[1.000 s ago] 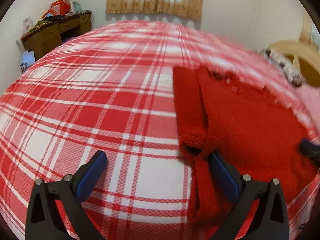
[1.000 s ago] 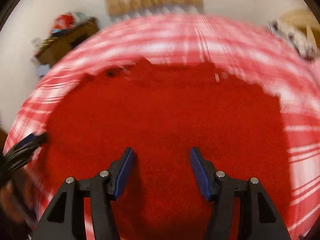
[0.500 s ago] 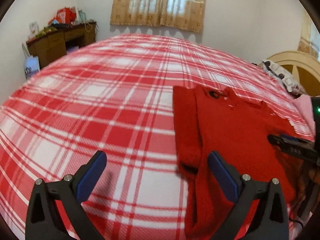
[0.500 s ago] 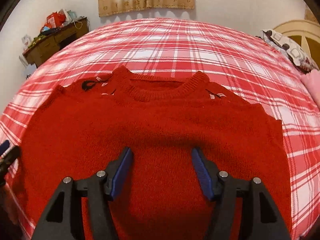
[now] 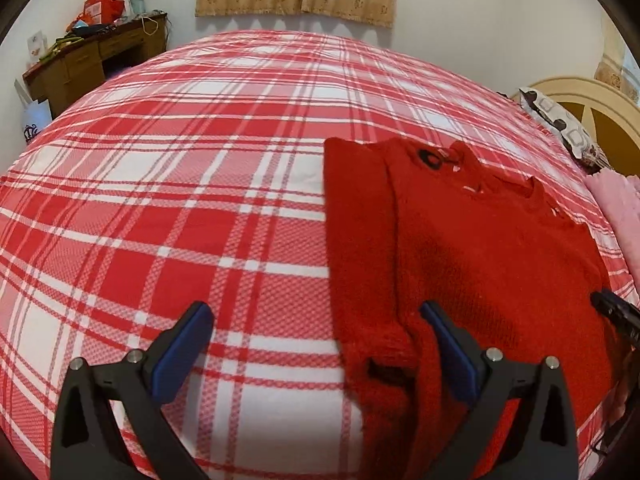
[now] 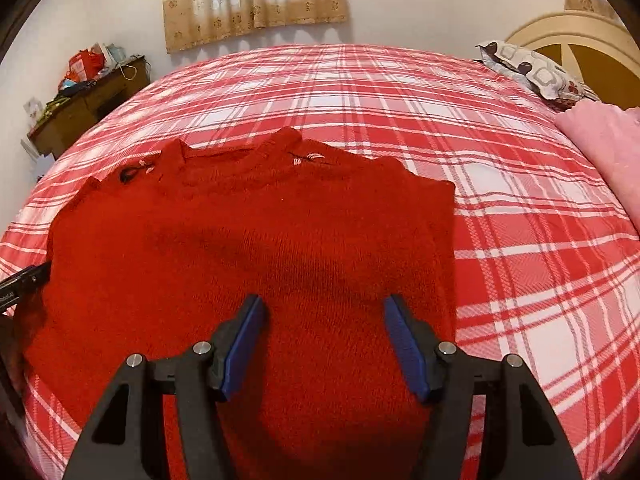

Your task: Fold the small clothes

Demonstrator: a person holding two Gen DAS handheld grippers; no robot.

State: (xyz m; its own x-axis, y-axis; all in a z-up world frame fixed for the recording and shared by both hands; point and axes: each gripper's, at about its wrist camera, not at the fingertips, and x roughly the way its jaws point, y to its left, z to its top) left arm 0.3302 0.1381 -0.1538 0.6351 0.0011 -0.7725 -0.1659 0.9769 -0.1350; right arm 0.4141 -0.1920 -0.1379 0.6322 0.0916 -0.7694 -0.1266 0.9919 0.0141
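The left gripper point(image 5: 316, 324), filling the bottom of the left wrist frame, has two matte black angular arms with triangular cut-outs, each carrying a flat blue pad point(image 5: 182, 350) on its inner face and two round silver screw heads on top. The right gripper point(image 6: 324, 328), along the bottom of the right wrist frame, is built the same way: black arms with triangular openings, blue ridged pads point(image 6: 242, 346) and paired silver screws. At the left edge of the right wrist frame a black finger tip bears small white lettering, too small to read.
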